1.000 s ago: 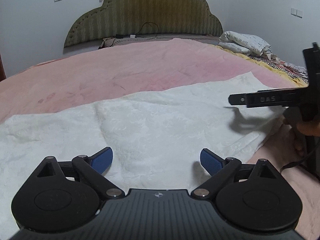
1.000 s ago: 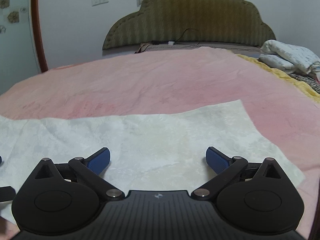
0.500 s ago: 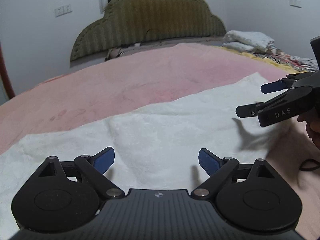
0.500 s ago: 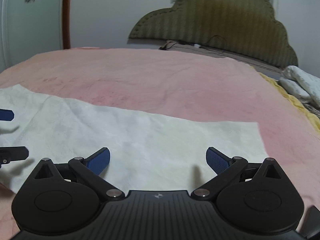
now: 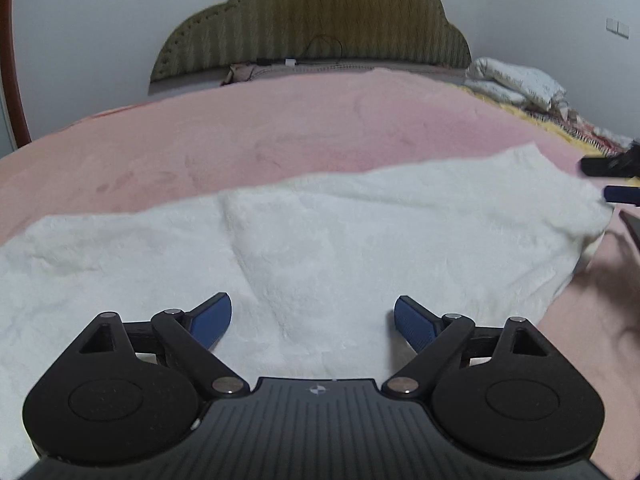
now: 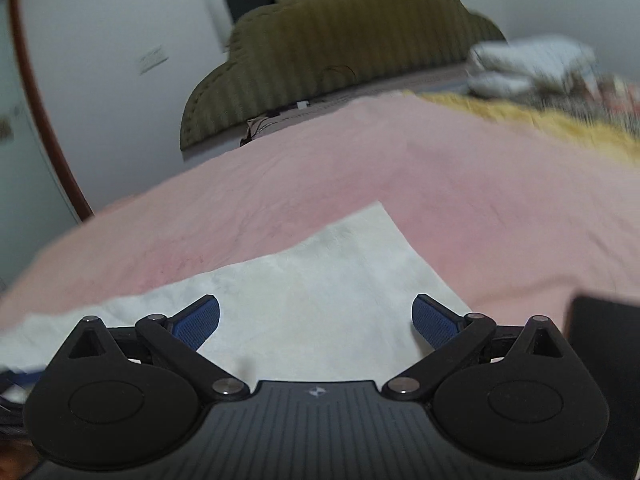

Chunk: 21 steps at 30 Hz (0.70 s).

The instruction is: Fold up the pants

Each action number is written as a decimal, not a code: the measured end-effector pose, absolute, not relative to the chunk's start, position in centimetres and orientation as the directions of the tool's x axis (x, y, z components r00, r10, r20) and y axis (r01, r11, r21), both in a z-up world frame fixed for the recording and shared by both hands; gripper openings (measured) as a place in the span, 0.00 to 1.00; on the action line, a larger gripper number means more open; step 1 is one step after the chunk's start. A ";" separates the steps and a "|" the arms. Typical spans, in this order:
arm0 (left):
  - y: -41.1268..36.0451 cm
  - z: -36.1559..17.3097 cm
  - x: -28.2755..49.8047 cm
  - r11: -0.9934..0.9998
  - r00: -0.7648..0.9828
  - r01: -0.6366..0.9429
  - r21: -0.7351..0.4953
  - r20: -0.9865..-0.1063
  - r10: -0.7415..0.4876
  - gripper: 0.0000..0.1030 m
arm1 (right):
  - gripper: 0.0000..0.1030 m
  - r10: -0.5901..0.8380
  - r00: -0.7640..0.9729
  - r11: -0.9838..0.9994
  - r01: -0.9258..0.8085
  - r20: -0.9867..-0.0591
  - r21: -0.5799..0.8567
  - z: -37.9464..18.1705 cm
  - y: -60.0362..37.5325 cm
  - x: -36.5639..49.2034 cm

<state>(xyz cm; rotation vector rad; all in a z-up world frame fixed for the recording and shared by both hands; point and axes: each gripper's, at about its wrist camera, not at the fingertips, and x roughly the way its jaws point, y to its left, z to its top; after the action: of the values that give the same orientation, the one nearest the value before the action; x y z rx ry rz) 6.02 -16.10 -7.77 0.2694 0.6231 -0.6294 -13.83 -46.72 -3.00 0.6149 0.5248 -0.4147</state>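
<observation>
White pants [image 5: 340,240] lie spread flat across the pink bedspread [image 5: 280,128]. My left gripper [image 5: 313,318] is open and empty, hovering over the middle of the pants. My right gripper [image 6: 316,320] is open and empty over the right end of the pants [image 6: 320,280], whose far corner points away from me. In the left wrist view the right gripper's fingertips [image 5: 612,178] show at the right edge, by the end of the pants. The right wrist view is blurred.
A green padded headboard [image 5: 312,20] stands at the far end of the bed. Folded bedding [image 5: 516,80] and a yellow blanket lie at the far right. A dark object [image 6: 604,332] sits at the right wrist view's right edge.
The right gripper has swung rightward and tilted, moving toward the right end of the pants. The left gripper has turned slightly and stays open over the pants.
</observation>
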 end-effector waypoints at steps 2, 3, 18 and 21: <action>-16.2 -7.9 5.6 0.777 0.649 0.625 0.075 -0.603 -0.464 0.90 | 1.00 -0.153 0.808 0.696 0.497 -0.570 0.518 -3.1 -47.5 -15.2; -16.3 -7.9 5.5 0.774 0.649 0.628 0.080 -0.602 -0.465 0.91 | 1.00 -0.119 0.813 0.665 0.492 -0.570 0.562 -3.3 -47.8 -15.5; -16.4 -8.2 5.7 0.787 0.661 0.611 0.090 -0.605 -0.444 0.98 | 1.00 -0.071 0.877 0.559 0.429 -0.475 0.709 -7.3 -48.5 -12.7; -16.4 -8.3 5.7 0.787 0.662 0.610 0.091 -0.605 -0.442 0.99 | 0.98 -0.153 0.866 0.553 0.474 -0.476 0.685 -7.4 -48.9 -11.8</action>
<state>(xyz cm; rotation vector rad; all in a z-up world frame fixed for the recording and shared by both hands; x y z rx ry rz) 5.75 -16.40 -8.25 0.2990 0.5988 -0.6047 -11.77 -48.91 -7.38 0.9148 0.3865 -0.3818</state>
